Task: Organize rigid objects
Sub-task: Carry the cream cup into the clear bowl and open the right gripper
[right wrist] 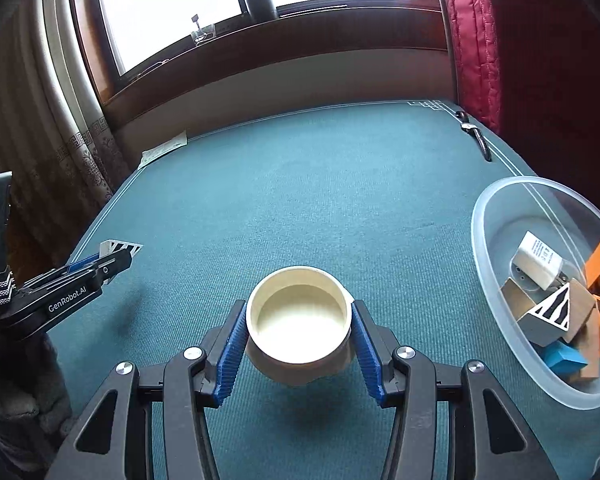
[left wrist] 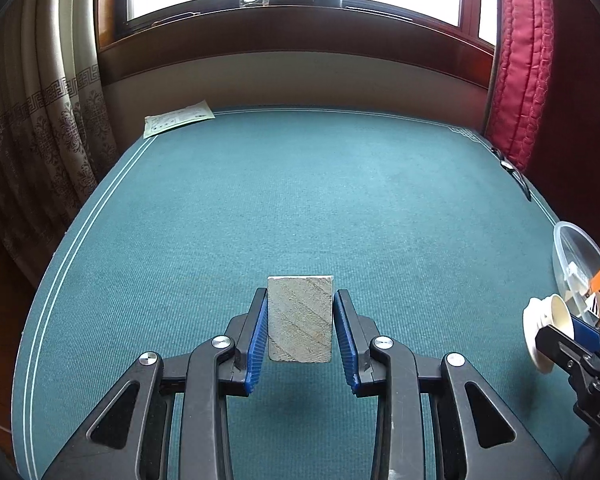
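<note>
My left gripper (left wrist: 300, 312) is shut on a flat grey stone-patterned block (left wrist: 300, 320) and holds it above the green table (left wrist: 300, 200). My right gripper (right wrist: 299, 316) is shut on a cream round cup-shaped piece (right wrist: 299, 320), held above the table; it also shows in the left wrist view (left wrist: 548, 332). A clear plastic bowl (right wrist: 500, 216) at the right holds several blocks, among them orange (right wrist: 598, 264), blue (right wrist: 564, 360) and a striped triangle (right wrist: 552, 312). The left gripper shows at the left of the right wrist view (right wrist: 116, 258), with a striped face of its block visible.
A paper sheet (left wrist: 178, 118) lies at the table's far left corner. A wristwatch (right wrist: 474, 132) lies at the far right edge. Curtains hang on the left, a red quilted cloth (left wrist: 520, 60) on the right, a window sill behind.
</note>
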{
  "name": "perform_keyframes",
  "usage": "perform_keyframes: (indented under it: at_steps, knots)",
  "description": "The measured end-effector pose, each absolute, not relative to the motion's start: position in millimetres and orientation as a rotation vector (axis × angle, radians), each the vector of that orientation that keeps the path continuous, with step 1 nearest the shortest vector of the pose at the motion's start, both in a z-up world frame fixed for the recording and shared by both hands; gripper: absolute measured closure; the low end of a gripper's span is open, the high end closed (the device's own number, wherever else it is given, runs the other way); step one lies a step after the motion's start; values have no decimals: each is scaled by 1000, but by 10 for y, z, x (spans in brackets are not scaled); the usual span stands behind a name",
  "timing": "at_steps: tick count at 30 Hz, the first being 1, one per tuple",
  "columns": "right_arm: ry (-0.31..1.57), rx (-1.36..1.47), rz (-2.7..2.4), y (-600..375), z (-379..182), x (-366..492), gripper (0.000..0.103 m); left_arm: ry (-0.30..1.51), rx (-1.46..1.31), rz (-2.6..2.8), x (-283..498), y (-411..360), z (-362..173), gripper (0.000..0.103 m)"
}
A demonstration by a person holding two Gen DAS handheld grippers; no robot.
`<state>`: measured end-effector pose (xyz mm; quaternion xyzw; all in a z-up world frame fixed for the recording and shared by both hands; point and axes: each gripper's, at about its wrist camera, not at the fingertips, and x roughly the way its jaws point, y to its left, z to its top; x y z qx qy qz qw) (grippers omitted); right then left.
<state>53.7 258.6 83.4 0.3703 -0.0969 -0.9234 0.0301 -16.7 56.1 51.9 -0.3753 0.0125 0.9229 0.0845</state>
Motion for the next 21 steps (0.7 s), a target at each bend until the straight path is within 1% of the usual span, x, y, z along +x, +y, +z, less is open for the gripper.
perform_keyframes:
  at_steps: [13, 21]
  knots:
    - [-355, 1094, -2964, 3142, 972, 804, 50, 133, -1101, 2616, -28, 1274, 521, 70]
    - [-416, 1055, -3066, 3553, 1043, 962, 50, 162, -1075, 2545, 44, 1602, 580, 70]
